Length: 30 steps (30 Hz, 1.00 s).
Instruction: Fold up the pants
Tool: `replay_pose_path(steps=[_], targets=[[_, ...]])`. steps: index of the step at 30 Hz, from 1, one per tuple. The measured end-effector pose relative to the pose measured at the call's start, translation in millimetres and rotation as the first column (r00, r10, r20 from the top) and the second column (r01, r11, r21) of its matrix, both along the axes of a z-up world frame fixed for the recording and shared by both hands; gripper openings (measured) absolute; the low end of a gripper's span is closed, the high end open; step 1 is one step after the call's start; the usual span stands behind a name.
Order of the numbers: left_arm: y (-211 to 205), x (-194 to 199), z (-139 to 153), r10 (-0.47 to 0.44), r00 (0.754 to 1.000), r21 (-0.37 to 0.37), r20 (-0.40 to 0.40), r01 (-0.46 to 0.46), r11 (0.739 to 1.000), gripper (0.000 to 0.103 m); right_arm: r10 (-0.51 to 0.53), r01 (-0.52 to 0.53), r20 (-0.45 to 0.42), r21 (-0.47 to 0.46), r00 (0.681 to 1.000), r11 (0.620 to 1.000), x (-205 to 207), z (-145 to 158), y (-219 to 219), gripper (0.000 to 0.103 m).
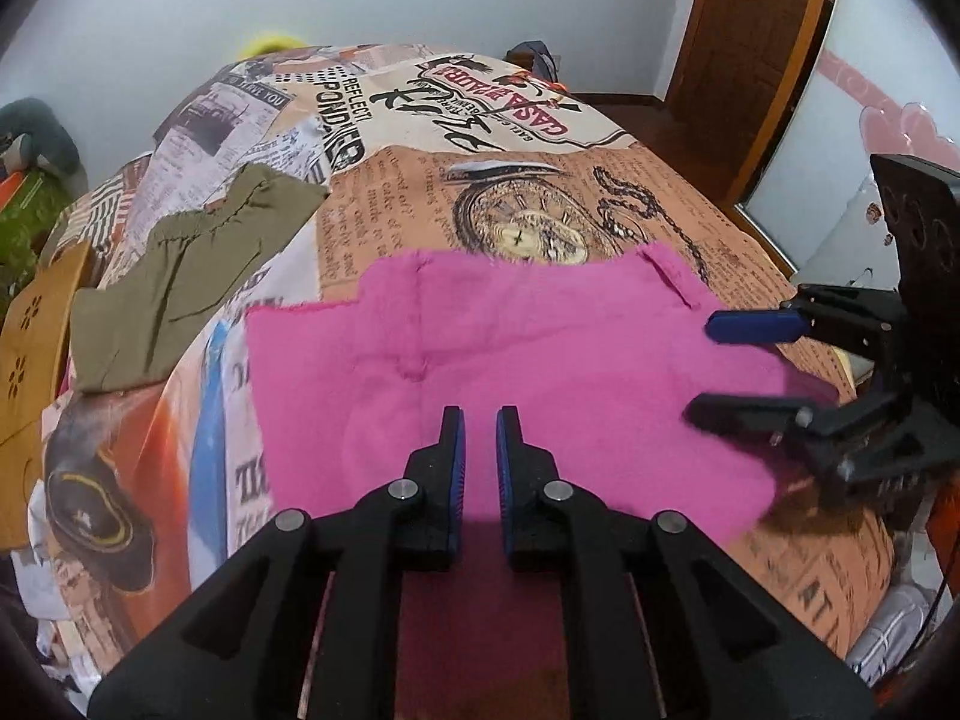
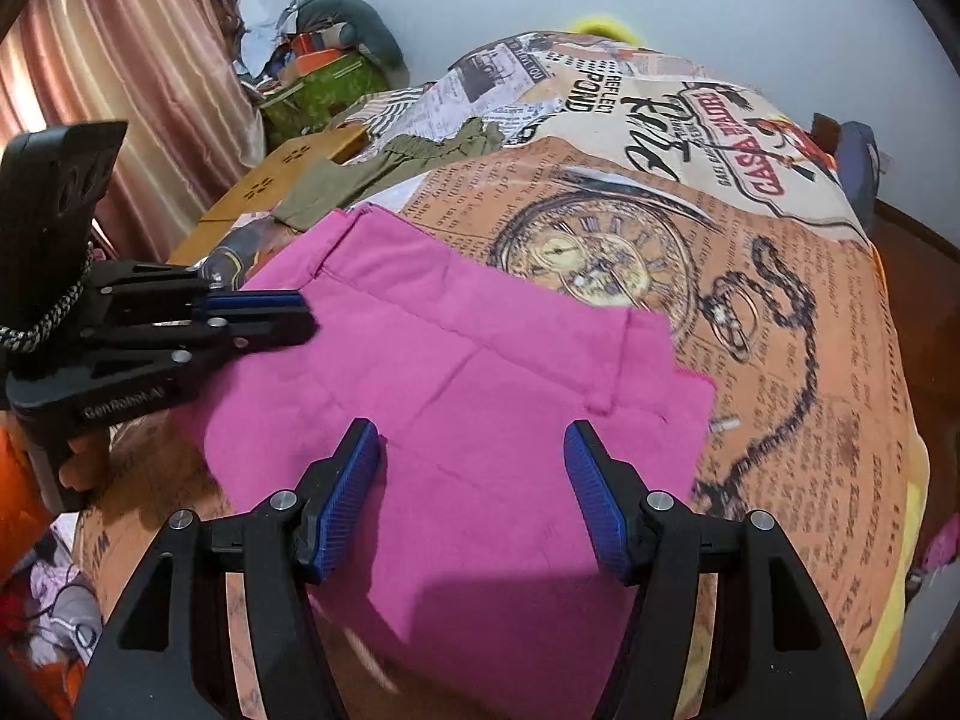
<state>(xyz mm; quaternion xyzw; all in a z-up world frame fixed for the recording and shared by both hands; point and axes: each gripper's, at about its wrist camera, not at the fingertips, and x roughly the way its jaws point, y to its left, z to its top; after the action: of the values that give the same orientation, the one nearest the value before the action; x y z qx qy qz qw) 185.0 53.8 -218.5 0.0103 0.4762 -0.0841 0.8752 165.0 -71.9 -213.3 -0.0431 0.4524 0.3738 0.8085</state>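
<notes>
Soft, light pink fabric pants [image 1: 510, 348] lying ahead of both grippers; left gripper [image 1: 479, 420] jaws nearly together, right gripper [image 2: 474, 450] jaws apart, both holding nothing; pinching a hem edge looking best.

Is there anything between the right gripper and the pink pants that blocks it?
Nothing visible does. The right gripper is open directly above the pink pants, with only bare fabric between its fingers. The olive garment lies apart, further back.
</notes>
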Motion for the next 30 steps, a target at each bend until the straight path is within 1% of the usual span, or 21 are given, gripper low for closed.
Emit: replay_pose_path(steps=[3,5,6,7,9,12,15,18,22,23,25,26,27,28,30], targets=[[2,-16,2,0.004,1.0,0.018,0.013,-0.004,1.0,0.01,-0.014,0.014,-0.001,-0.01,1.0,1.0,-8,0,-12,0.061],[4,-26,4,0.018,1.0,0.039,0.018,-0.019,0.999,0.011,-0.029,0.029,-0.001,-0.013,1.0,0.999,-14,0,-20,0.06],[6,-30,5,0.029,0.999,0.048,0.02,-0.03,0.998,0.019,-0.038,0.038,-0.005,-0.014,0.999,0.999,-15,0,-25,0.061],[9,-34,5,0.043,0.999,0.051,0.023,-0.045,0.998,0.028,-0.05,0.05,-0.008,-0.012,0.999,0.999,-18,0,-31,0.061],[19,-42,4,0.078,0.997,0.047,0.021,-0.079,0.996,0.039,-0.065,0.065,-0.02,-0.001,0.998,0.998,-20,0,-39,0.061],[32,-52,1,0.115,0.993,0.02,0.001,-0.115,0.993,0.041,-0.084,0.084,-0.029,0.001,0.996,0.996,-24,0,-49,0.062],[39,-62,-2,0.14,0.99,0.028,-0.009,-0.139,0.99,0.043,-0.094,0.093,-0.03,-0.014,0.995,0.996,-28,-2,-55,0.062],[46,-68,-2,0.153,0.988,0.014,-0.019,-0.153,0.988,0.045,-0.104,0.103,-0.026,-0.033,0.994,0.994,-31,-1,-59,0.062],[51,-67,8,0.162,0.987,0.026,-0.007,-0.161,0.987,0.045,-0.112,0.112,0.016,-0.052,0.994,0.992,-32,9,-61,0.062],[53,-65,14,0.164,0.986,0.005,-0.004,-0.164,0.986,0.045,-0.116,0.117,0.028,-0.043,0.993,0.992,-30,13,-62,0.062],[58,-58,24,0.163,0.987,-0.059,-0.001,-0.163,0.985,0.047,-0.127,0.128,0.047,-0.024,0.991,0.991,-25,19,-64,0.062],[58,-55,27,0.163,0.987,-0.071,0.003,-0.162,0.984,0.049,-0.132,0.133,0.054,-0.017,0.99,0.991,-22,21,-63,0.062],[57,-51,30,0.163,0.987,-0.067,0.012,-0.162,0.985,0.054,-0.139,0.139,0.058,-0.004,0.989,0.99,-18,22,-63,0.062],[55,-46,32,0.163,0.986,-0.049,0.024,-0.162,0.986,0.06,-0.147,0.147,0.057,0.006,0.987,0.989,-13,23,-63,0.062],[50,-36,32,0.161,0.986,-0.018,0.038,-0.161,0.987,0.068,-0.158,0.157,0.045,0.022,0.986,0.987,-5,21,-59,0.063]])
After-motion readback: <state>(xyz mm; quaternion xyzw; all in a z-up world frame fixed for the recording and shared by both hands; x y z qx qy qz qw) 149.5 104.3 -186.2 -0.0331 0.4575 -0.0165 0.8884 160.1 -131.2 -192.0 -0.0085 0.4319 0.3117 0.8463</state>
